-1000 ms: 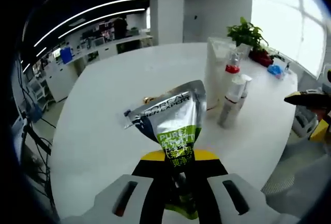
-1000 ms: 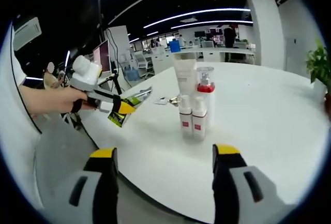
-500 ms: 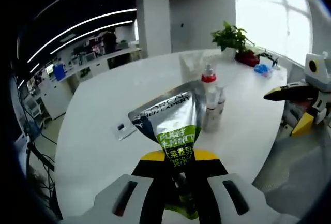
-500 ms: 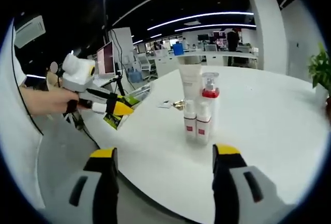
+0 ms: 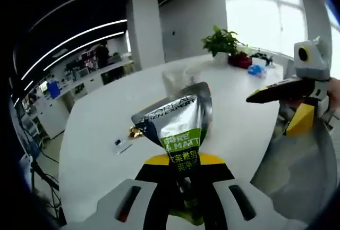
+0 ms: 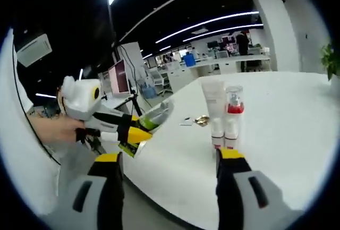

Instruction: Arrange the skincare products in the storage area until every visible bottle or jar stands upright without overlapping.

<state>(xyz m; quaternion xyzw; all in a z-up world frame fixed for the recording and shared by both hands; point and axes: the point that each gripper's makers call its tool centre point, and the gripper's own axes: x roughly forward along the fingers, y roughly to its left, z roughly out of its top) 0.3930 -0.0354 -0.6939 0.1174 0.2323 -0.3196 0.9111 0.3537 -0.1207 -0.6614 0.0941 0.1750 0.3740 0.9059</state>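
Left gripper view: left gripper (image 5: 185, 187) has its jaws closed on the lower end of a silver-and-green L'Oreal sachet (image 5: 179, 126), held upright above the near edge of the white round table (image 5: 95, 150). On the table to the left of the sachet lie a small white card (image 5: 122, 145) and a gold-wrapped item (image 5: 134, 130). A white tube (image 5: 175, 78) is partly hidden behind the sachet's top. Far right on the table: potted plant (image 5: 222, 41). Right gripper (image 5: 273, 92) enters from the right, off the table edge.

Right gripper view: a person's hand (image 6: 53, 129) holds the left gripper (image 6: 139, 134), sachet (image 6: 151, 121) clamped in it, just off the table's left edge (image 6: 159, 161). Right gripper (image 6: 170, 161) has jaws wide apart, holding nothing. On the table, an upright cluster: white tube (image 6: 213, 100), red-collared pump bottle (image 6: 235, 108), and two small white bottles (image 6: 223, 134) touching in front.
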